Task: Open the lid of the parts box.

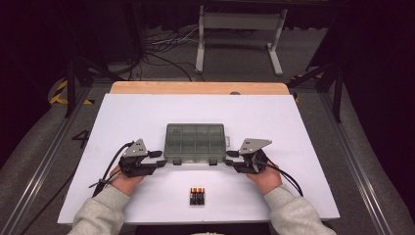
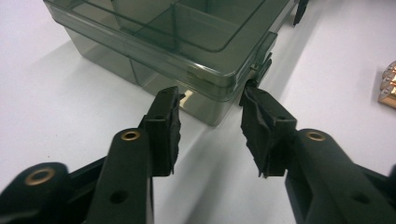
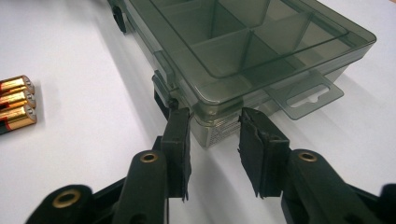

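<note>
The smoky translucent compartment box (image 1: pixel 195 142), lid closed, sits between the released left hand-held gripper (image 1: pixel 157 157) and released right hand-held gripper (image 1: pixel 230 157).

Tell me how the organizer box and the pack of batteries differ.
The organizer box is clear grey plastic with dividers; the batteries are black and copper. The box is much larger. The box sits between the left gripper and right gripper; the batteries lie nearer the person. Both rest on the white table.

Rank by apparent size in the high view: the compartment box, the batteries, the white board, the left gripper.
1. White board
2. Compartment box
3. Left gripper, measured as the whole tool; it stands higher than the tabletop, so slightly flattered
4. Batteries
</note>
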A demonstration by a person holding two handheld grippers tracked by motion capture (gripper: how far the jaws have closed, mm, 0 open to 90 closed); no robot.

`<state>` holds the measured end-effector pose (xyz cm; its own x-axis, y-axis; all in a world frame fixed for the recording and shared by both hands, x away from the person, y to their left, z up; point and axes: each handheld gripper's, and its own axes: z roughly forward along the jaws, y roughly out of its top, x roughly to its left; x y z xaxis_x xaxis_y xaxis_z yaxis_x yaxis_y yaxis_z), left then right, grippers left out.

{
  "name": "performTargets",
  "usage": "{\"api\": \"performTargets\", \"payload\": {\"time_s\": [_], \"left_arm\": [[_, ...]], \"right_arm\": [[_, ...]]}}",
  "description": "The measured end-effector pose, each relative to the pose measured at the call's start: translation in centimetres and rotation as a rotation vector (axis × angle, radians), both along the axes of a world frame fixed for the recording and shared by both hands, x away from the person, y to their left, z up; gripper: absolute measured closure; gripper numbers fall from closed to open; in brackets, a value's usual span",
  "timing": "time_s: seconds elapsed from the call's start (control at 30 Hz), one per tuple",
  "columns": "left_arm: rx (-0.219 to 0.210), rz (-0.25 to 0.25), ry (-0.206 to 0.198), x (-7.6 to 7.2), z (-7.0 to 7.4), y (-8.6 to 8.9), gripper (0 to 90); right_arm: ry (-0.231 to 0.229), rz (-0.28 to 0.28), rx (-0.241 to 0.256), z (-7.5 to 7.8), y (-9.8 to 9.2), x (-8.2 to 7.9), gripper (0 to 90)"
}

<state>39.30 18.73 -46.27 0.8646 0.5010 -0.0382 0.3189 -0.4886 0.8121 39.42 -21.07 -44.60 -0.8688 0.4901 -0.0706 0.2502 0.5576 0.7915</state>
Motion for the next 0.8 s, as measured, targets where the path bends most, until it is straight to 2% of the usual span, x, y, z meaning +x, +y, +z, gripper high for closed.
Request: {"api": "performTargets", "payload": {"time_s": [0.3, 0.8], "left_arm": [[0.017, -0.013, -0.023, -0.19, 0.1, -0.21, 69.0], [0.009, -0.007, -0.017, -0.12, 0.11, -0.16, 70.0]], "right_arm": [[0.006, 0.001, -0.002, -0.07, 0.01, 0.0, 68.1], [0.008, 0.004, -0.002, -0.08, 0.06, 0.0, 68.8]]}}
